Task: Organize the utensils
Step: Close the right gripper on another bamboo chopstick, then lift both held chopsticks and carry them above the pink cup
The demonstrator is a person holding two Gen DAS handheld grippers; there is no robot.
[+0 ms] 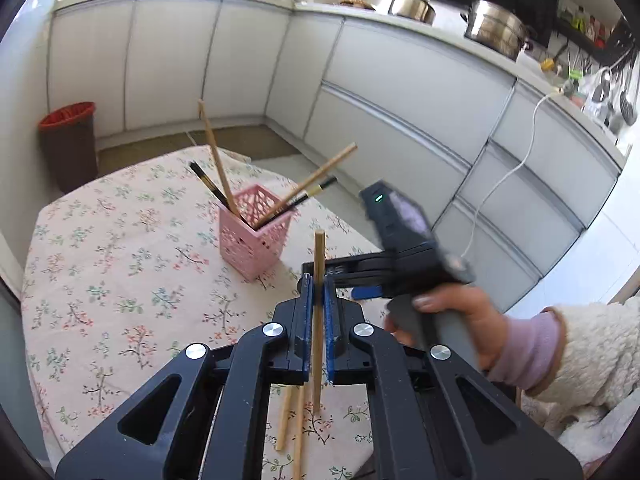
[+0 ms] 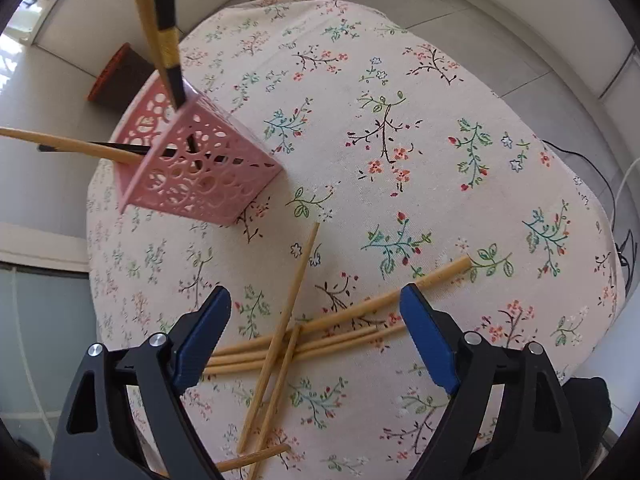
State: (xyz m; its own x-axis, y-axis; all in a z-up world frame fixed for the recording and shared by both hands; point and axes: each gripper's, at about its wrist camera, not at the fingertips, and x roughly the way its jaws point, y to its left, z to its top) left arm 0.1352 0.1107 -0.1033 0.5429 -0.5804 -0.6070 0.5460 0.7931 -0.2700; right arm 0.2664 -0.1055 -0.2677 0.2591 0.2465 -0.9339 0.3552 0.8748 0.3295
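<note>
1. Pink perforated holder (image 1: 256,236) upright on floral cloth; four chopsticks leaning inside, two wooden, two black
2. One wooden chopstick (image 1: 319,300) clamped upright
3. Loose wooden chopsticks (image 2: 304,340) crossed in a pile

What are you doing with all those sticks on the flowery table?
A person is tidying chopsticks into a pink basket using two hand-held grippers. The left gripper is shut on one wooden chopstick, held upright above the floral tablecloth. The right gripper is open, pointing down over a loose pile of wooden chopsticks on the table. Four chopsticks, two wooden and two black, already stand leaning in the basket.
</note>
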